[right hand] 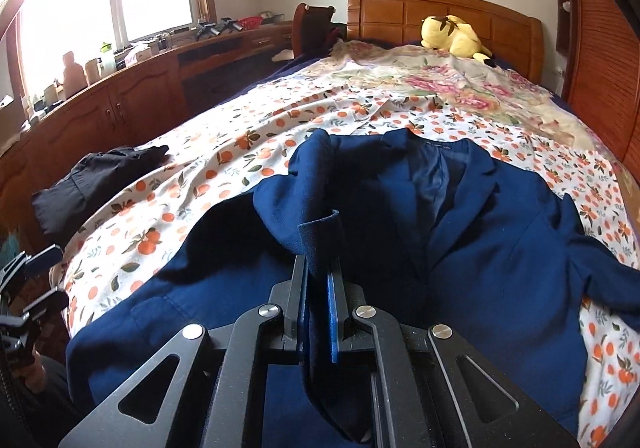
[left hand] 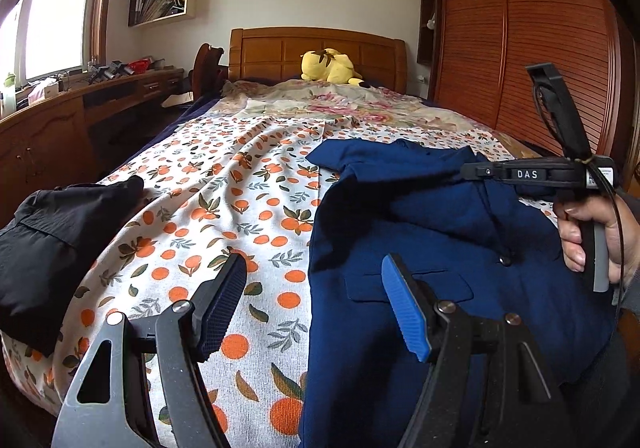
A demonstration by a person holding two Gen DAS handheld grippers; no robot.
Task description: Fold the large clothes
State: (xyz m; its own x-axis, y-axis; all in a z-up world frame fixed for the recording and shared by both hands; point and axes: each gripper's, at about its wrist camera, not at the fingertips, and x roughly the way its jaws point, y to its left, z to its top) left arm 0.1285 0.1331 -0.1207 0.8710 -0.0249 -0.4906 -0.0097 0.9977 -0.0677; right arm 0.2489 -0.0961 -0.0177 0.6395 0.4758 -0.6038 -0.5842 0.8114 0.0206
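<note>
A navy blue suit jacket (right hand: pixel 500 232) lies face up on the bed, collar toward the headboard; it also shows in the left wrist view (left hand: pixel 432 232). My right gripper (right hand: pixel 318 264) is shut on the cuff of the jacket's left sleeve (right hand: pixel 316 224) and holds it lifted over the jacket's front. In the left wrist view the right gripper (left hand: pixel 464 171) shows from the side above the jacket. My left gripper (left hand: pixel 312 268) is open and empty, low over the sheet at the jacket's left edge.
The bed has an orange-print sheet (left hand: pixel 224 184). A black garment (left hand: pixel 60 244) lies at its left edge, also in the right wrist view (right hand: pixel 104 176). A yellow plush toy (left hand: pixel 332 66) sits by the wooden headboard. A desk (right hand: pixel 132 104) runs along the left; a wardrobe (left hand: pixel 520 32) stands on the right.
</note>
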